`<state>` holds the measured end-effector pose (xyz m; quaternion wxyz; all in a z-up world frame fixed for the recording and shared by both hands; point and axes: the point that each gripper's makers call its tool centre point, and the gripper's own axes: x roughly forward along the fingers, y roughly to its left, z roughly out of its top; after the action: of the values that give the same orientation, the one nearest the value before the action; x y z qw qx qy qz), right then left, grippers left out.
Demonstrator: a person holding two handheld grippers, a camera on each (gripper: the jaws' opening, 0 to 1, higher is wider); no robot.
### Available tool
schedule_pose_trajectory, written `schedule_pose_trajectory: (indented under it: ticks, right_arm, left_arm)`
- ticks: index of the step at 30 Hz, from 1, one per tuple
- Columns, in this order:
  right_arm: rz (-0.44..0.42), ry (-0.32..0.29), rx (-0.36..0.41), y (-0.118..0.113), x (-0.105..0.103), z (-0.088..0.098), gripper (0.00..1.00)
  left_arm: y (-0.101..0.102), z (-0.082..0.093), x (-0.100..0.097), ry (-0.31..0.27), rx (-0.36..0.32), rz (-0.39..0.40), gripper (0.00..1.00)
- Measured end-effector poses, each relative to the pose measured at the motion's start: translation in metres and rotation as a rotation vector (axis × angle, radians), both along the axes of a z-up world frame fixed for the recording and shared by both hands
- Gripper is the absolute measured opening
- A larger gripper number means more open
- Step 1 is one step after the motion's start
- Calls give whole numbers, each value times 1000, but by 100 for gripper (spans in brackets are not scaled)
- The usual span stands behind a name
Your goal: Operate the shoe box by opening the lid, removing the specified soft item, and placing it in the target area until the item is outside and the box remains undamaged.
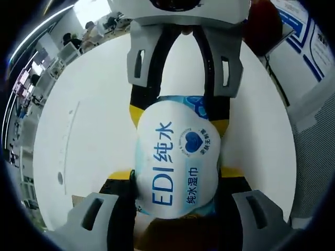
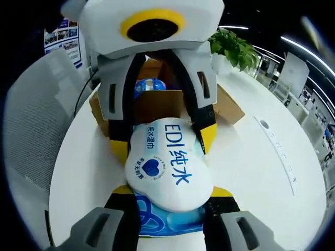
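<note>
Puffy white-blue wipes pack (image 1: 177,159), "EDI" lettering, pinched by both grippers.

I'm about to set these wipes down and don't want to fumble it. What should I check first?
1. Item out of the box: ok. The wipes pack hangs over the table, in front of the cardboard box.
2. Left tool grip: ok. Its jaws press one end of the pack from both sides.
3. Right tool grip: ok. Its jaws clamp the opposite end.
4. Landing spot: ok. Bare white tabletop lies around the pack.
5. Target area marked: cannot tell. No marking is visible.
6. Box undamaged: cannot tell. The flaps stand open with no visible tear, but the left tool hides much of it.
</note>
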<state>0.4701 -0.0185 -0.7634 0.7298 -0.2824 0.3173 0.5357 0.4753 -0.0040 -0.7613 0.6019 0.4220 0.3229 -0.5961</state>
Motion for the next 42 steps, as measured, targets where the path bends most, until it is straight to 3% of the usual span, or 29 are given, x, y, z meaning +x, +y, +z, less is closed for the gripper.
schedule_pose_trajectory:
  ticks: [8, 26, 42]
  right_arm:
    - [13, -22, 11, -1, 0, -5, 45]
    - [17, 9, 0, -9, -9, 1, 55]
    - [-25, -7, -11, -21, -18, 35, 56]
  left_arm:
    - [-1, -4, 1, -8, -13, -15, 61]
    - [8, 1, 2, 13, 8, 5, 64]
    - [14, 39, -1, 14, -36, 21, 65]
